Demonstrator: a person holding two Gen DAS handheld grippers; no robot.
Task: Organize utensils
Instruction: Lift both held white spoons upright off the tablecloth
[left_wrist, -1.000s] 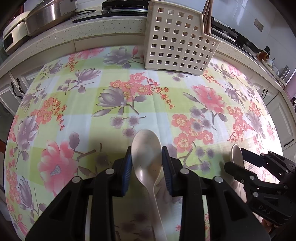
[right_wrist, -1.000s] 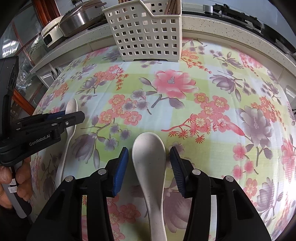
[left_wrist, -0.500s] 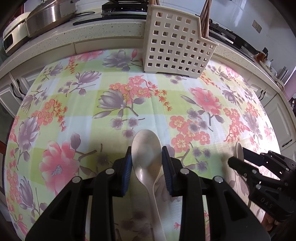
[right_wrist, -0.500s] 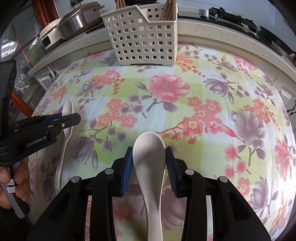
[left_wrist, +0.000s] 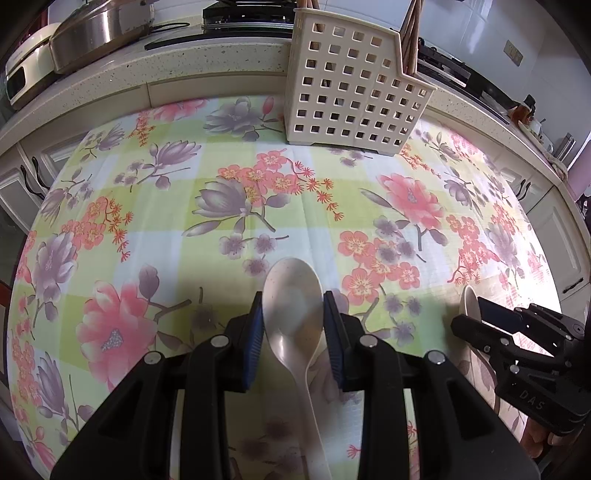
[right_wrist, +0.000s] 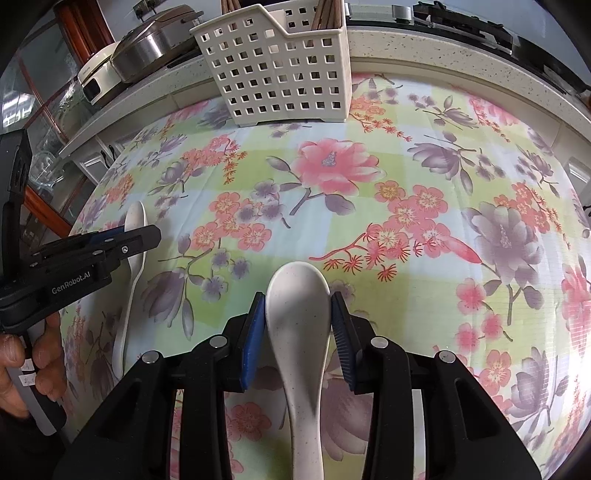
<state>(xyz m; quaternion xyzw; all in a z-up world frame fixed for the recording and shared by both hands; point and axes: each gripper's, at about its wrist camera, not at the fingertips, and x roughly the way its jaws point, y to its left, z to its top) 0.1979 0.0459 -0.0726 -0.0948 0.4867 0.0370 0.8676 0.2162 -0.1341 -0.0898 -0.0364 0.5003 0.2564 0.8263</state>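
My left gripper (left_wrist: 293, 297) is shut on the bowl of a beige spoon (left_wrist: 293, 325), whose handle runs back under the fingers onto the floral tablecloth (left_wrist: 147, 221). My right gripper (right_wrist: 298, 297) is shut on the bowl of a white speckled spoon (right_wrist: 299, 332), both blue pads pressing its sides. Each view catches the other gripper from the side: the right gripper (left_wrist: 469, 317) at the right edge, the left gripper (right_wrist: 147, 236) at the left edge on its spoon (right_wrist: 135, 218). A cream perforated utensil basket (left_wrist: 351, 92) (right_wrist: 280, 74) stands at the table's far edge with brown chopsticks (left_wrist: 410, 37) in it.
Behind the table runs a speckled stone counter (left_wrist: 184, 74) with a steel-lidded cooker (left_wrist: 96, 33) (right_wrist: 147, 44) and a black hob (left_wrist: 251, 14). A person's hand (right_wrist: 22, 358) grips the left gripper's handle. Cabinet doors lie below the counter on both sides.
The right gripper's pads, first apart from the white spoon's bowl, have closed in and now press its sides. The left gripper keeps its hold on the beige spoon.
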